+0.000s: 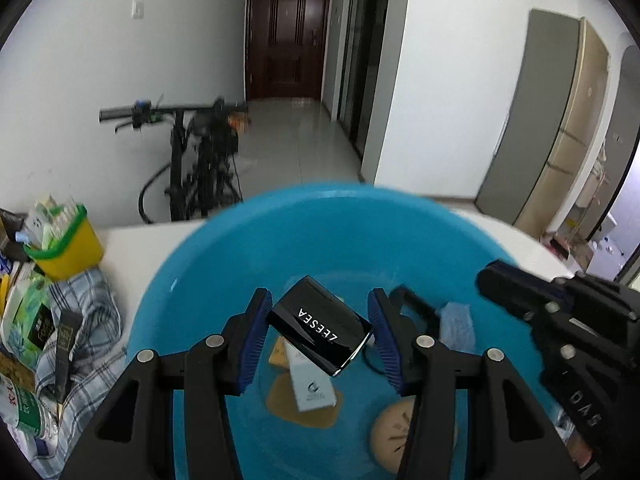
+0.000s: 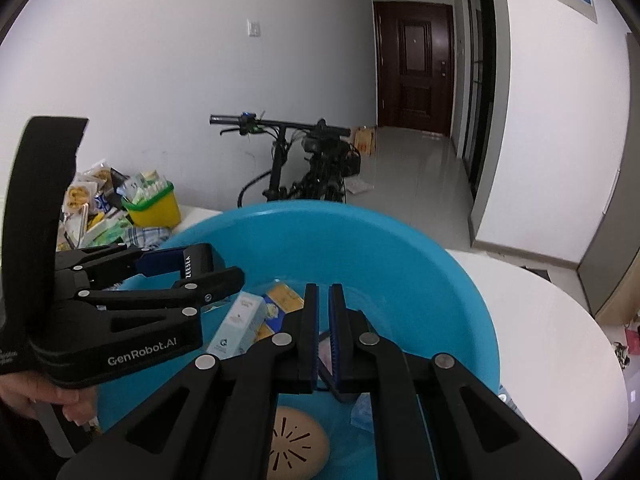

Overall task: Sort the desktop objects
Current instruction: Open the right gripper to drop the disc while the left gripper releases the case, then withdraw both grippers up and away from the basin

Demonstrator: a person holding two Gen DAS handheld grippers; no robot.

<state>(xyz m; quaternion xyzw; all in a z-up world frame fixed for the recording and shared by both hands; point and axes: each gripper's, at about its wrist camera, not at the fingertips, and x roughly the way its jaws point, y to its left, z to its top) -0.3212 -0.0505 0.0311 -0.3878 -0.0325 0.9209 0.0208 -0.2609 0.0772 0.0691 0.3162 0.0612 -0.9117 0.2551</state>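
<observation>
My left gripper [image 1: 320,332] is shut on a glossy black box [image 1: 320,328] marked ZEESEA and holds it tilted above the inside of a big blue basin [image 1: 224,248]. The right wrist view shows the same box [image 2: 196,264] between the left fingers. In the basin lie a pale blue carton [image 1: 310,384], a yellow packet [image 2: 282,300], a round tan disc [image 1: 392,436] and a light blue sachet [image 1: 456,324]. My right gripper [image 2: 324,336] hangs over the basin [image 2: 420,264] with its jaws nearly closed and nothing between them. It also shows at the right of the left wrist view [image 1: 520,292].
The basin stands on a white table [image 2: 560,328]. At the left are a yellow tub with a green rim [image 1: 64,244] full of packets, a checked cloth [image 1: 92,320], snack packs [image 1: 24,312] and a water bottle [image 1: 24,412]. A bicycle [image 1: 200,160] stands behind the table.
</observation>
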